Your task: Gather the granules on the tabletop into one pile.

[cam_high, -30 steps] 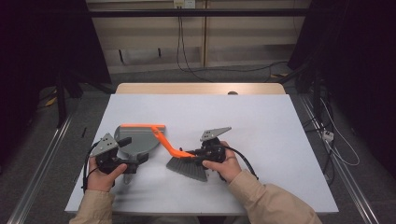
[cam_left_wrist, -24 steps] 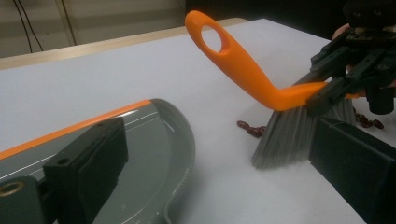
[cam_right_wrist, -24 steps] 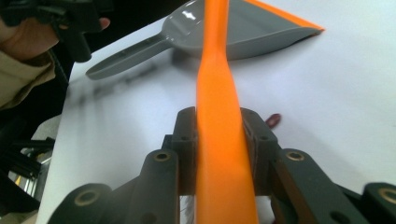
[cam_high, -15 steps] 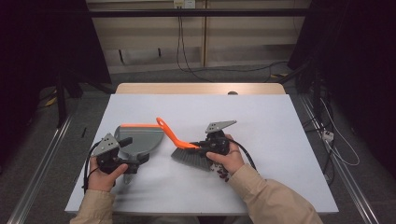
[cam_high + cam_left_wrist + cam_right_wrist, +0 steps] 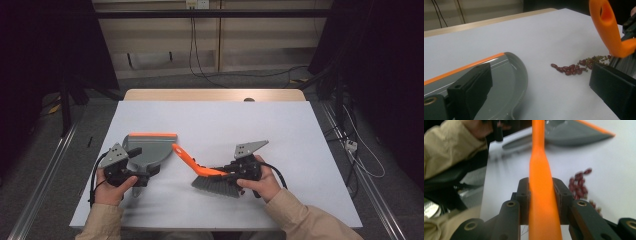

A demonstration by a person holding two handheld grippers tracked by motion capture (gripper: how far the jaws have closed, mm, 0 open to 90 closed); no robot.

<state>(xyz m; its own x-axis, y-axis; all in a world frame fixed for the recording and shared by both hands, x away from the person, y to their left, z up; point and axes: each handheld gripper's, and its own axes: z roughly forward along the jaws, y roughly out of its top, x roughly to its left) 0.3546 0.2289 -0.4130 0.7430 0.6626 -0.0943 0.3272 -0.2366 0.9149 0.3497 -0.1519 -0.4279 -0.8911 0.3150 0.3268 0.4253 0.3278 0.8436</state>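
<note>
Sweeping beans into pan; step in hand: drawing the pile left toward the pan mouth.

- Right claw (image 5: 223, 173): clamped on the brush's (image 5: 216, 184) orange handle (image 5: 541, 195), pads tight on both flanks in the right gripper view. Bristles low at near right of centre, handle slanting up and left.
- Left claw (image 5: 144, 171): jaws wide, standing at the near end of the grey dustpan (image 5: 147, 147). Pads not seen pressing on it, so counted as not gripping.
- Dustpan flat on the white tabletop (image 5: 225, 120), left of centre, orange lip on its far edge.
- Beans (image 5: 574, 68): small loose pile, mostly red with some paler ones, on bare tabletop between pan and bristles, just beside the bristles, apart from the pan.

Doing it well, by judgement:
- Keep bristle tips touching the surface through the whole stroke; lifted, likely to skip over round beans.
- Short slow strokes rather than one flick; beans roll and scatter easily.
- Bring the orange lip round to face the pile and press it flat, else beans slip under.
- Brace the pan with left claw before contact; light plastic apt to slide away when pushed.
</note>
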